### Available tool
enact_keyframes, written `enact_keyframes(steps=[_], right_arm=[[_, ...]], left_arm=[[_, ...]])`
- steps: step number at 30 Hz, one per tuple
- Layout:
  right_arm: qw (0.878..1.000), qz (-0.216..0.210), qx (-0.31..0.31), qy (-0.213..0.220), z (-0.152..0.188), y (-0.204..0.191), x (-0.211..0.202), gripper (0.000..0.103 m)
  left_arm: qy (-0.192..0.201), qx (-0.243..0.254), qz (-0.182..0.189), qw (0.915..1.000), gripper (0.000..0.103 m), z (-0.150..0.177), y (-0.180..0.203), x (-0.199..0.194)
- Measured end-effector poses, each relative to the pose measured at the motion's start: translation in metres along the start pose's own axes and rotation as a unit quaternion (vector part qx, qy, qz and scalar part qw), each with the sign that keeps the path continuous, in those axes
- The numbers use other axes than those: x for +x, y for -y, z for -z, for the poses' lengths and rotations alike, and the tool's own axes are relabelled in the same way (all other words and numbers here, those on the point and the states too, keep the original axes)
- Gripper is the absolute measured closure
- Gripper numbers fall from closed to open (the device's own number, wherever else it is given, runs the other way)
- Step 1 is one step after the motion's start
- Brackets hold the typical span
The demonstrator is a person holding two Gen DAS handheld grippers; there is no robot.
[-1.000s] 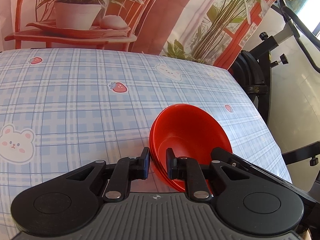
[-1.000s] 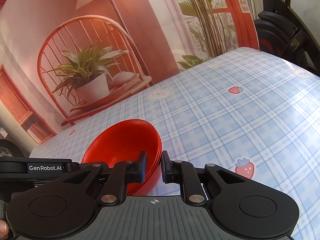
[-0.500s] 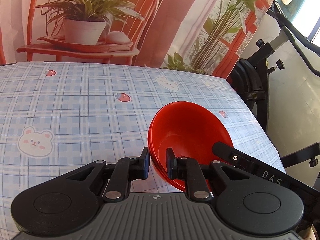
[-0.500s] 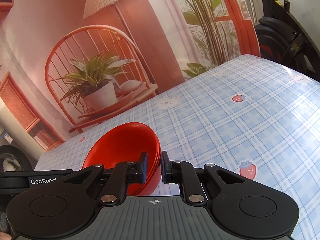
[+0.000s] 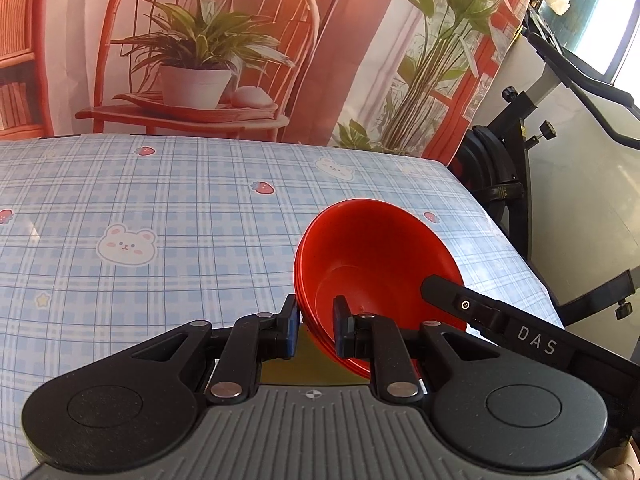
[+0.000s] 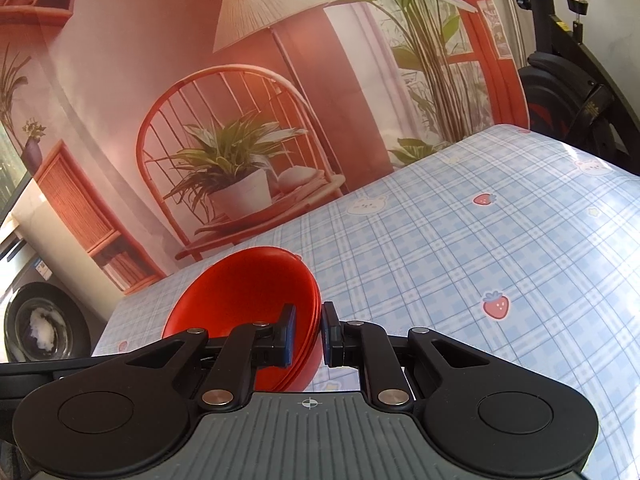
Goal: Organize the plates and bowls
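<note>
A stack of nested red bowls [image 5: 380, 256] hangs tilted above the blue plaid tablecloth [image 5: 160, 240]. Both grippers hold it by opposite sides of the rim. My left gripper [image 5: 316, 330] is shut on the near left rim, one pad inside and one outside. In the right wrist view the same red bowls [image 6: 244, 288] sit left of centre, and my right gripper [image 6: 306, 334] is shut on their right rim. The right gripper's black body [image 5: 520, 336] crosses the lower right of the left wrist view.
The tablecloth [image 6: 480, 248] carries bear and strawberry prints, with nothing else standing on it. A printed backdrop [image 5: 240, 40] of a chair and plants hangs behind the table. An exercise bike [image 5: 520, 152] stands past the right edge. A washing machine [image 6: 40, 328] is at the far left.
Both grippers have risen together with the red bowls. The table now lies lower and farther off, and more of the backdrop shows. The grips are unchanged.
</note>
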State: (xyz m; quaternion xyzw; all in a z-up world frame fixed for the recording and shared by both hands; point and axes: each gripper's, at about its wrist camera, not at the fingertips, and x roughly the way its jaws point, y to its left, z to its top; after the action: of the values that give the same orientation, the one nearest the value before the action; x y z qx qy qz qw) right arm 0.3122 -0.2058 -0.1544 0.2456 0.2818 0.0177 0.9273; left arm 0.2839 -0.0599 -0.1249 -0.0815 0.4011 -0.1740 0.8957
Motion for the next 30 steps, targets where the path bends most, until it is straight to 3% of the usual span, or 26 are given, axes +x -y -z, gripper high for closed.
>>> enact_keyframes(steps=[13,30], right_arm=[[0.999,-0.007,-0.035,-0.012,0.025,-0.025,-0.030,0.090],[0.998,-0.013,-0.047,-0.045,0.055,-0.037,-0.025,0.090]], left_arm=[[0.003,-0.016,0.005,0.9999,0.084,0.037,-0.015,-0.035],[-0.002,-0.029,-0.004,0.9996,0.083,0.067,-0.033,-0.042]])
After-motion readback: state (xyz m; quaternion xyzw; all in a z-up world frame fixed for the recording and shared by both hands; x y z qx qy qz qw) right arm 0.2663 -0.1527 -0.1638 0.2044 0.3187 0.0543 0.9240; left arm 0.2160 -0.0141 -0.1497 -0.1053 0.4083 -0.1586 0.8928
